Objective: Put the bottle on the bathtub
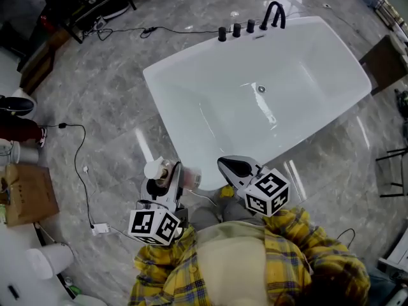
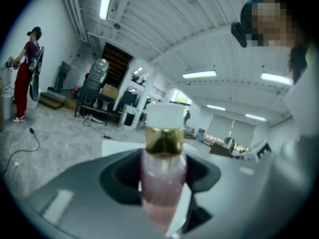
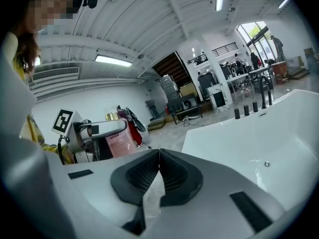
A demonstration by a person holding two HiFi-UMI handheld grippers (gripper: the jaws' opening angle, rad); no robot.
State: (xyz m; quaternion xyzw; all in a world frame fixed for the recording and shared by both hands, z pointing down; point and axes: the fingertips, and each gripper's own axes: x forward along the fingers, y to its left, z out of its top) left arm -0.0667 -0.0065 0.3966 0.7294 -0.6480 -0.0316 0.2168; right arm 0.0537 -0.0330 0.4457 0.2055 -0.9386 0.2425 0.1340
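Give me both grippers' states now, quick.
Left gripper: closed on the bottle.
Right gripper: closed, jaws together, nothing between them.

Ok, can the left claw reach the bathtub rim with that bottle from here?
Probably yes: the left claw, shut on the bottle, sits beside the near rim of the bathtub, nothing between them.

Bottle in left gripper, right gripper beside, bathtub ahead

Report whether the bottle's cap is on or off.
On: a white cap sits atop the gold collar of the bottle.
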